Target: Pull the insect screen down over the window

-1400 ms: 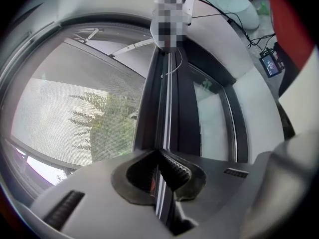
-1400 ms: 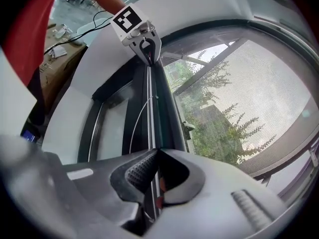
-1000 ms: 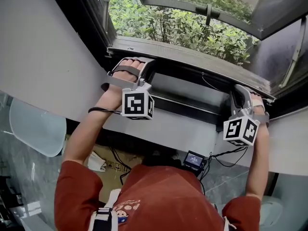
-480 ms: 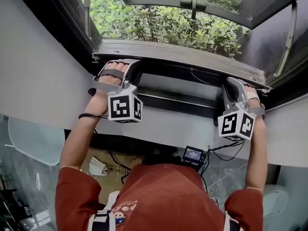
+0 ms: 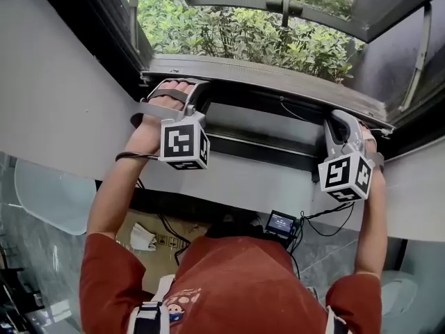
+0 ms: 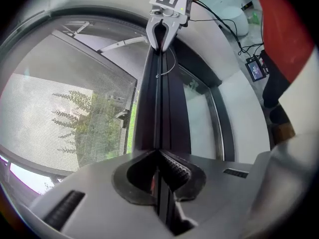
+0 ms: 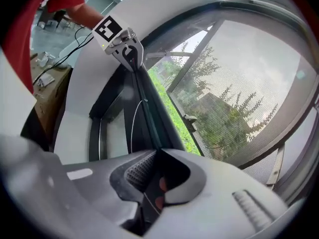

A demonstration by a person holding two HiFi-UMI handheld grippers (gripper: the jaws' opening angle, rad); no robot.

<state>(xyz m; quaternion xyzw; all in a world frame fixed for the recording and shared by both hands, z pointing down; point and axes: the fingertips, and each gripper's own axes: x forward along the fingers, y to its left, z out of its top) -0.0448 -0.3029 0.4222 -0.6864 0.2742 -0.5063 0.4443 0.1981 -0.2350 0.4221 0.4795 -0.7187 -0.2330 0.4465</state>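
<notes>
The insect screen's dark pull bar (image 5: 271,101) lies low along the window's bottom frame, with a thin cord (image 6: 169,68) hanging from it. The grey mesh (image 6: 65,118) stretches over the opening beyond it, and also fills the right gripper view (image 7: 239,93). My left gripper (image 5: 198,97) is shut on the bar's left end, its ribbed pads (image 6: 172,171) pinching the thin rail. At the bar's right end, my right gripper (image 5: 341,120) also holds the rail. Its jaws (image 7: 153,156) have just been opening slightly, with the rail still pinched between them.
Beyond the mesh an outward-opened casement (image 5: 278,5) hangs over green shrubs (image 5: 243,37). A white wall ledge (image 5: 236,179) runs under the frame. Below it are cables, a small device with a lit display (image 5: 281,223), a cardboard box (image 5: 149,239) and a pale chair (image 5: 49,190).
Both grippers stay on the bar at the window's bottom. The right gripper has rolled a little. The head view itself has shifted slightly.
</notes>
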